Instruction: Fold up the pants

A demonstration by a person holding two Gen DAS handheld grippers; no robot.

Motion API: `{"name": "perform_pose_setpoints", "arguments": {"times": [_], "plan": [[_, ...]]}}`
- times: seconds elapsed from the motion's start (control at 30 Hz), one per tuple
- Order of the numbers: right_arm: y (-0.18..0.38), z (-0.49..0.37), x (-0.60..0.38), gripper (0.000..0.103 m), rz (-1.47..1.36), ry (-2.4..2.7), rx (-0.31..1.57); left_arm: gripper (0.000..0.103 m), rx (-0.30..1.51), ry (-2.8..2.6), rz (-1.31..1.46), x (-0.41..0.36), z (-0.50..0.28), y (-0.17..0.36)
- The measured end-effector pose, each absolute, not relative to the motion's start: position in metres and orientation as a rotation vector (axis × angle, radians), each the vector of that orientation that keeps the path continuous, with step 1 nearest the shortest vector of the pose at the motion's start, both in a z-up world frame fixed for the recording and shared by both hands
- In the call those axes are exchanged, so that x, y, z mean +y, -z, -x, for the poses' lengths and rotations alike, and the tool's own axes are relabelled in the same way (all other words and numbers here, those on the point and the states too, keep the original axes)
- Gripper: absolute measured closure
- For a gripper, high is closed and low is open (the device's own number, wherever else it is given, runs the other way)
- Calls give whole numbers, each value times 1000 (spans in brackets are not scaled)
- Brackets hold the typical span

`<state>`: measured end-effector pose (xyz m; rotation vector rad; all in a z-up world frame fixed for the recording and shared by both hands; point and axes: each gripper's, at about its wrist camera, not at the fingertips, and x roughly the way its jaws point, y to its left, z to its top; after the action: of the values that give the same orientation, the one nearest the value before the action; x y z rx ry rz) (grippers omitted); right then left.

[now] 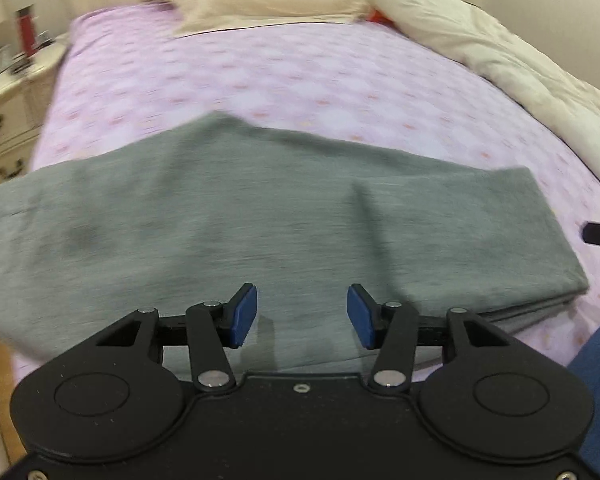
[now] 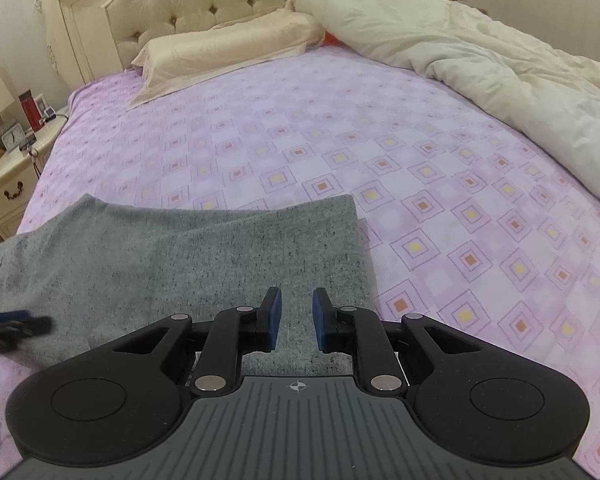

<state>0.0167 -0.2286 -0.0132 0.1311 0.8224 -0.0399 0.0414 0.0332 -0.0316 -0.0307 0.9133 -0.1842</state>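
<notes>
grey pants (image 1: pixel 260 216) lying folded flat on lilac bedsheet (image 2: pixel 420 168); left gripper (image 1: pixel 302 316) and right gripper (image 2: pixel 296 318) both above them, jaws apart, holding nothing.

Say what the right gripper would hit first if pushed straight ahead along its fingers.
Probably the grey pants: the right gripper, jaws open and empty, points across their folded end, with the purple bedsheet beyond. Height above the cloth is unclear.

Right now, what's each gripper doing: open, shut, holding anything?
Left gripper: open, empty, above the grey pants.
Right gripper: open, narrower gap, nothing between its pads.
</notes>
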Motion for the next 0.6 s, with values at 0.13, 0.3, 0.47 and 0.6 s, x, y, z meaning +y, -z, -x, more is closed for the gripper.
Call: {"name": "perform_pose_setpoints", "arguments": {"times": [0.13, 0.3, 0.47, 0.6], "plan": [[12, -18, -225, 86, -108, 35, 841, 46, 917, 82, 88, 90, -38, 26], [11, -22, -219, 85, -70, 23, 871, 41, 916, -55, 166, 162, -34, 24], [11, -25, -212, 85, -20, 28, 889, 37, 928, -134, 342, 226, -36, 36], [11, -26, -208, 85, 16, 31, 902, 36, 942, -141, 525, 266, -37, 55]]}}
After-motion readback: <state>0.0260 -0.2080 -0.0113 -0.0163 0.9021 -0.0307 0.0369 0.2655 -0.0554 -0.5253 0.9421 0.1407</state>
